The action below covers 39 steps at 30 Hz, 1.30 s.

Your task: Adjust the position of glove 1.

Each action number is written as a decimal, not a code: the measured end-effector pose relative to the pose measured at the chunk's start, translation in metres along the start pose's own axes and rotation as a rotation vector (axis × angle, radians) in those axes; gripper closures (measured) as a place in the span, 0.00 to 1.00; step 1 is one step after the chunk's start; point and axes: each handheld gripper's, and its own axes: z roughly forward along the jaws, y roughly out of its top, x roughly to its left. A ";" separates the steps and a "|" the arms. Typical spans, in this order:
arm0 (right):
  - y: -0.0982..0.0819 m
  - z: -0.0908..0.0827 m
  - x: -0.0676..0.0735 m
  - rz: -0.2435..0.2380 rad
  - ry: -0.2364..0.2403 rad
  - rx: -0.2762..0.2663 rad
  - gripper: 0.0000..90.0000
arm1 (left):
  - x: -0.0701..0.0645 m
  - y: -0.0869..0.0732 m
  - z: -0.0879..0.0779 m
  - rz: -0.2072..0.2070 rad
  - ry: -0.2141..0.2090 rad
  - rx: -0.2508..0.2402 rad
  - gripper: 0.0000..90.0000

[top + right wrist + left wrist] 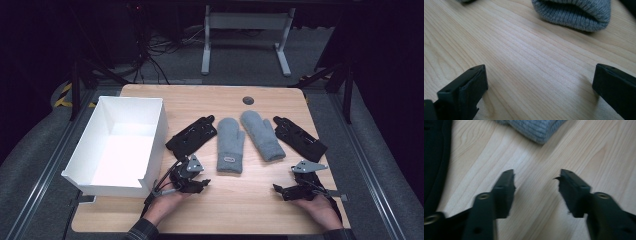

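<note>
Two grey knit mittens lie side by side mid-table: the left mitten [230, 145] and the right mitten [262, 134]. A black glove [191, 136] lies left of them and another black glove [299, 138] right of them. My left gripper [202, 185] rests near the front edge, below the left black glove, open with nothing between its jaws. My right gripper [278, 190] rests at the front right, open and empty. In the left gripper view [536, 182] a mitten cuff [534, 128] lies ahead. The right gripper view [539, 82] has the other mitten's cuff [574, 12] ahead.
An empty white box [122, 145] stands on the table's left side, overhanging its edge. A round cable hole [248, 100] sits at the table's back. Bare wood [240, 200] stretches between the two grippers. Beyond the table are a desk frame and cables on the floor.
</note>
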 end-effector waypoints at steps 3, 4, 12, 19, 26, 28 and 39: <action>0.000 0.000 0.000 0.001 0.000 0.000 0.00 | 0.003 0.008 -0.005 -0.022 -0.034 -0.028 0.84; 0.000 0.000 0.000 0.002 0.001 0.000 0.00 | 0.005 0.011 -0.006 -0.024 -0.043 -0.036 0.91; 0.000 0.000 0.000 0.002 0.001 0.000 0.00 | 0.007 0.040 -0.004 -0.004 -0.055 -0.078 1.00; 0.000 0.000 0.000 0.003 0.001 -0.001 0.00 | 0.013 0.065 0.009 -0.007 -0.082 -0.121 1.00; 0.001 0.000 0.000 0.002 0.001 -0.001 0.00 | 0.011 0.084 0.036 0.027 -0.081 -0.091 1.00; 0.001 0.000 0.000 0.002 0.001 -0.001 0.00 | 0.009 0.087 0.041 0.037 -0.073 -0.086 1.00; 0.001 0.000 0.000 0.002 0.001 -0.001 0.00 | 0.012 0.099 0.072 0.036 -0.102 -0.041 1.00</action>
